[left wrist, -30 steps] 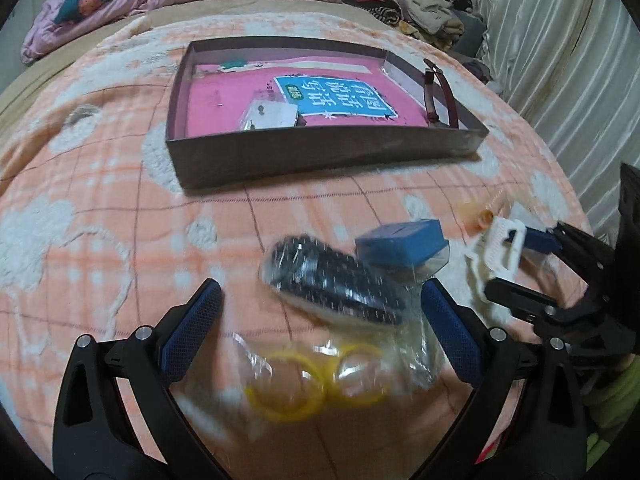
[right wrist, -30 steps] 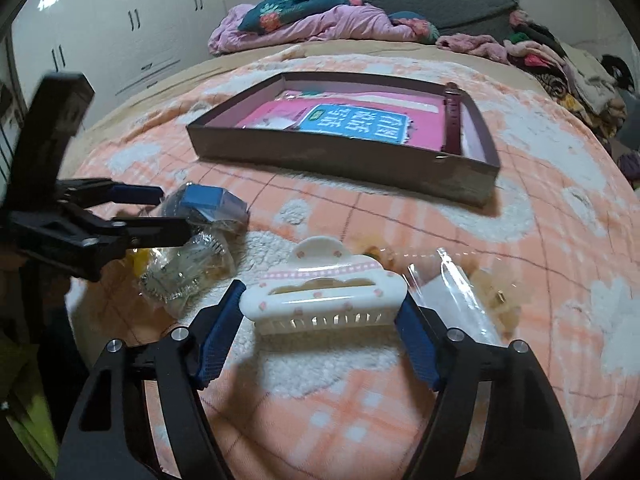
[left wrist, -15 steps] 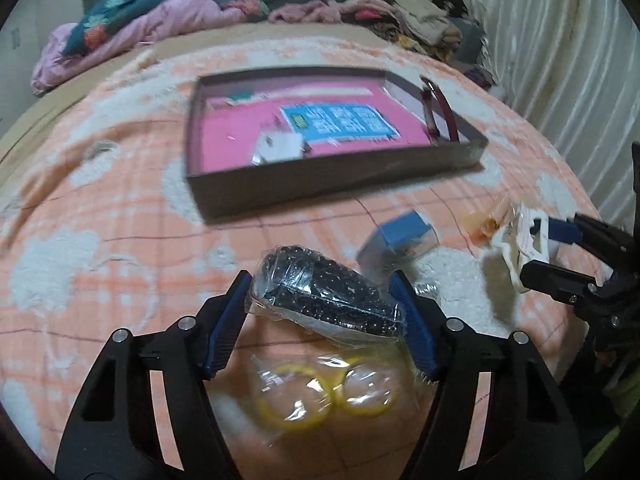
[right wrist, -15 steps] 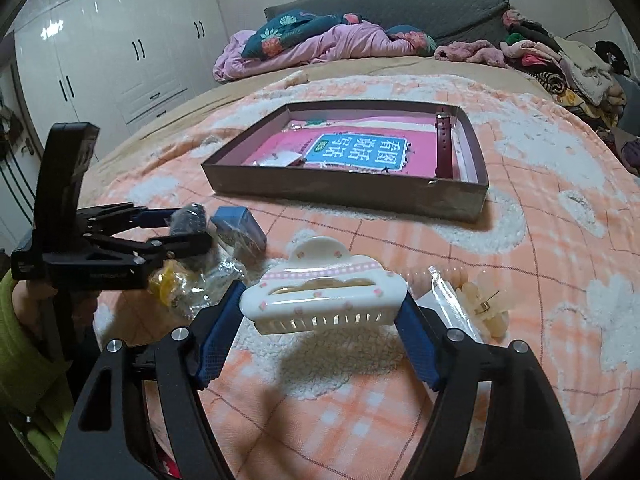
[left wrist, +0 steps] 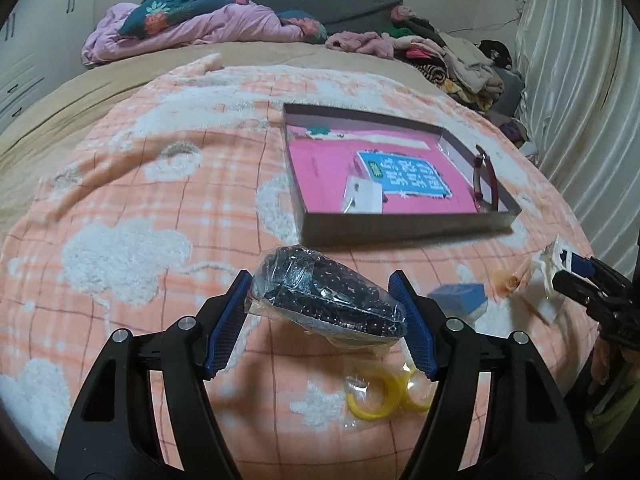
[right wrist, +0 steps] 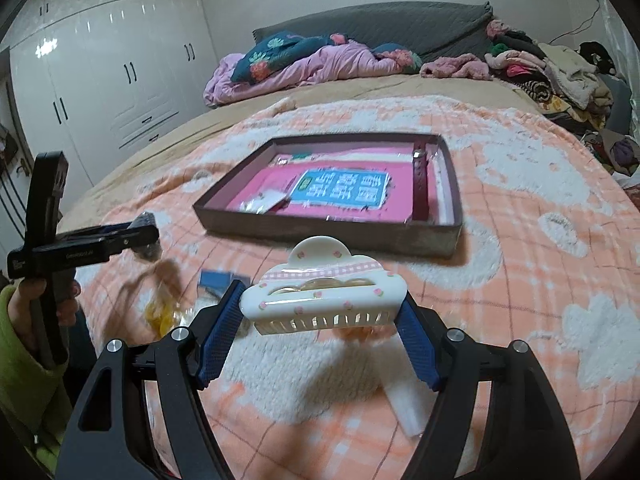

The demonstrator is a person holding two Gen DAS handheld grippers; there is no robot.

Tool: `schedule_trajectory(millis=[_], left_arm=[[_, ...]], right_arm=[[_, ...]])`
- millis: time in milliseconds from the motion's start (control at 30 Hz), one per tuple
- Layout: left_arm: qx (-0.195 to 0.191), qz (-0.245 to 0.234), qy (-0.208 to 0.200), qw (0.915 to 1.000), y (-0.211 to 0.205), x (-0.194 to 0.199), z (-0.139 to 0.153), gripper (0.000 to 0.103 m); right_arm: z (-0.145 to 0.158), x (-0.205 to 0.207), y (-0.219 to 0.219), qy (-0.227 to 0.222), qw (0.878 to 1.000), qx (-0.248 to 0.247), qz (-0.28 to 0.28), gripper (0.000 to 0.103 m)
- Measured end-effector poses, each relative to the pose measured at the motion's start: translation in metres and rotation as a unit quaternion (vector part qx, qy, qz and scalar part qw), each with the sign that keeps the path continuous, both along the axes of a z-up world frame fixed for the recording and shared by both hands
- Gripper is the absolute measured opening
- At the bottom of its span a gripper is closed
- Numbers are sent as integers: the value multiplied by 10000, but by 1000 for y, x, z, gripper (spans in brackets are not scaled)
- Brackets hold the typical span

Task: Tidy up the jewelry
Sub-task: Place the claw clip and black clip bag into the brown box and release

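Observation:
My left gripper (left wrist: 326,314) is shut on a clear bag of black beads (left wrist: 326,300), held above the orange blanket. My right gripper (right wrist: 322,316) is shut on a white claw hair clip (right wrist: 324,292) with pink flowers, also lifted off the bed. A shallow brown box (left wrist: 404,232) with a pink lining lies ahead; inside are a white card (left wrist: 362,196), a blue label and a dark red strap (left wrist: 486,180). In the right wrist view the box (right wrist: 332,228) is straight ahead and the left gripper (right wrist: 146,236) is at the left with the bag.
Yellow rings in a clear bag (left wrist: 386,396) and a small blue box (left wrist: 460,296) lie on the blanket under my left gripper. A clear sleeve (right wrist: 408,400) lies below the clip. Piled clothes (right wrist: 552,68) and bedding (right wrist: 304,64) line the far side; a person's green sleeve (right wrist: 16,360) is at left.
My left gripper closed on the bag of black beads and lifted it off the blanket, swinging left. The right gripper rose with the hair clip still in it.

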State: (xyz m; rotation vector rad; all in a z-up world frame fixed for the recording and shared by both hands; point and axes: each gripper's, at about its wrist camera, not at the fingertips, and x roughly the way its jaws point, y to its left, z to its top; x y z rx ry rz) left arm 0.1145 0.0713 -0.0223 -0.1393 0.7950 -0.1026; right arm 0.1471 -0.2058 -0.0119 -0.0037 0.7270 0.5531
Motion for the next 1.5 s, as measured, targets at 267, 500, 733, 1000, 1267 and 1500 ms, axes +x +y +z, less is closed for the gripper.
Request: schedule_trajectory(millis=[267,500,733,1000,1267,1500], left_arm=[[44,-20,-279,9996,-5,13,24,62],[137,-42,-452,9989,-11,32,40,62],[266,-58,-518,9983,-22,55,44,62],[213,-96,-386,9990,-36,82,36,62],[349,-92,-203,9991,-42,105,23,62],[429,-62,-12,9991,-43,117,7,62]], right_arm=[[31,17,6,-447,9989,-104,-133,72],[52,36,13,-735,9971,-102,-190,72],[64,57,14,-791,9965,-44,-275,72],[66,83,21,-797,9963,-147,-294,72],[51,110,25,-595,9976,-229,-269,72],[23,123,33,-320,9983,-423,-233,72]])
